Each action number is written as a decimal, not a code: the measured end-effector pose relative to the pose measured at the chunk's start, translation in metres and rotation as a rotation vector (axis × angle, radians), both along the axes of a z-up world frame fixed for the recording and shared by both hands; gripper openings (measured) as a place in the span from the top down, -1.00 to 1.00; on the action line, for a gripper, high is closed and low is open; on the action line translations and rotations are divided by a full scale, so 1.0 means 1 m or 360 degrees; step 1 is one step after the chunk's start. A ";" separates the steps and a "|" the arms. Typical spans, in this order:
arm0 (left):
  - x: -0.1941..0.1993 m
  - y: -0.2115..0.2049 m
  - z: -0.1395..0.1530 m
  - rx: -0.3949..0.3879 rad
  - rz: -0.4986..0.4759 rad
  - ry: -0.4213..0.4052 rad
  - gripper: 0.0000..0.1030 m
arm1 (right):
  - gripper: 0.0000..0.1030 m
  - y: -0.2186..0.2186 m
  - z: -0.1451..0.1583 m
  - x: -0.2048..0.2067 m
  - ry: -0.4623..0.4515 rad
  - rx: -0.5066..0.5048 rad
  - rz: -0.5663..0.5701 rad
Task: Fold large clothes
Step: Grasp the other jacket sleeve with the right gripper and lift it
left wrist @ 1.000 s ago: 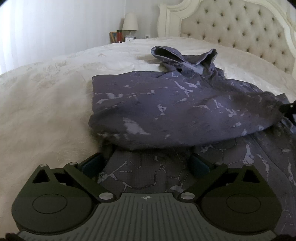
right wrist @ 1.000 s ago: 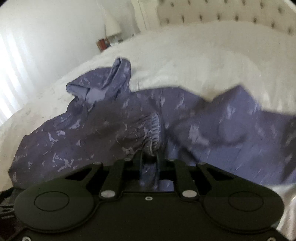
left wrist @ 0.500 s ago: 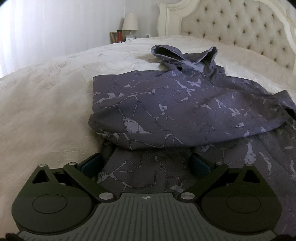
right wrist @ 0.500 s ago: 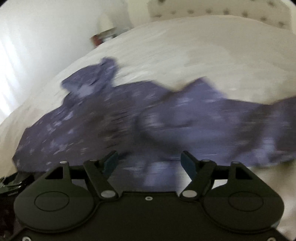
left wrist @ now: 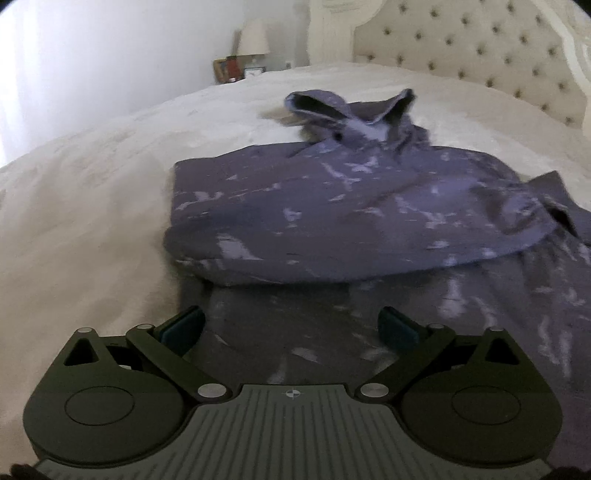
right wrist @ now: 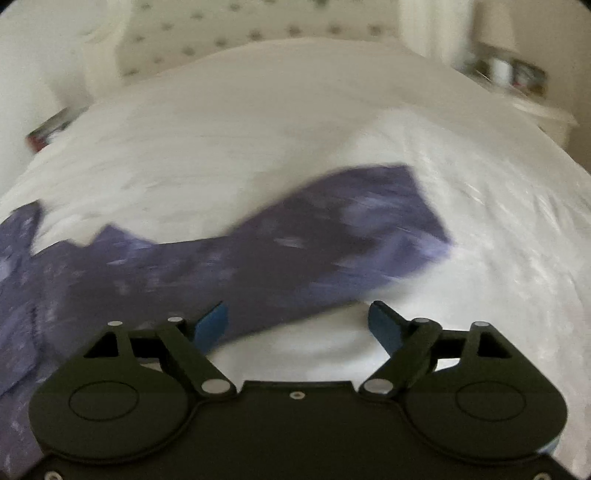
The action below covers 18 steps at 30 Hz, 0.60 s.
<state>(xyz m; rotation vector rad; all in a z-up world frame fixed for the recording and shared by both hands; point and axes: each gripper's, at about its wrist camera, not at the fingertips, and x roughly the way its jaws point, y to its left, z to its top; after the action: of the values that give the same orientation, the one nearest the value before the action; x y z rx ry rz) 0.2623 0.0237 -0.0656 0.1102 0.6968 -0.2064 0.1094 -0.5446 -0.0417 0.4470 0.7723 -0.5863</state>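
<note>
A dark purple hoodie (left wrist: 351, 206) with pale marble streaks lies on the white bed, its left sleeve folded across the chest and its hood (left wrist: 351, 110) toward the headboard. My left gripper (left wrist: 291, 328) is open and empty, just above the hoodie's lower body. In the right wrist view, the hoodie's other sleeve (right wrist: 332, 236) stretches flat to the right over the bedspread. My right gripper (right wrist: 297, 325) is open and empty above the near edge of that sleeve. The right view is blurred.
The white bedspread (left wrist: 92, 221) spreads wide on all sides. A tufted headboard (left wrist: 480, 48) stands at the far end. A nightstand with a lamp (left wrist: 253, 40) is at the far left, another lamp (right wrist: 495, 33) at the far right.
My right gripper has let go of the hoodie fabric, opened, and swung right toward the outstretched sleeve. My left gripper stayed open and lifted slightly.
</note>
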 end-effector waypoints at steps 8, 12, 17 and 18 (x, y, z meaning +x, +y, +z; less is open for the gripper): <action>0.004 -0.008 -0.008 -0.0021 -0.0029 0.0103 -0.99 | -0.70 -0.038 -0.017 -0.015 -0.0198 0.0181 -0.0236; 0.001 -0.010 -0.018 -0.0006 -0.0038 0.0067 -1.00 | 0.10 -0.047 -0.016 -0.003 -0.0243 0.0178 -0.0301; 0.000 -0.011 -0.019 -0.0004 -0.0028 0.0050 -1.00 | 0.59 -0.033 0.011 0.022 -0.0254 0.0051 -0.0254; 0.000 -0.010 -0.019 -0.0006 -0.0027 0.0047 -1.00 | 0.62 -0.026 0.021 0.029 -0.0270 0.0018 -0.0219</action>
<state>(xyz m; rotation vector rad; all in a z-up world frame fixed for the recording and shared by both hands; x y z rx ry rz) 0.2623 0.0132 -0.0843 0.1096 0.7253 -0.2263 0.1385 -0.5710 -0.0209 0.5561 0.5862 -0.6633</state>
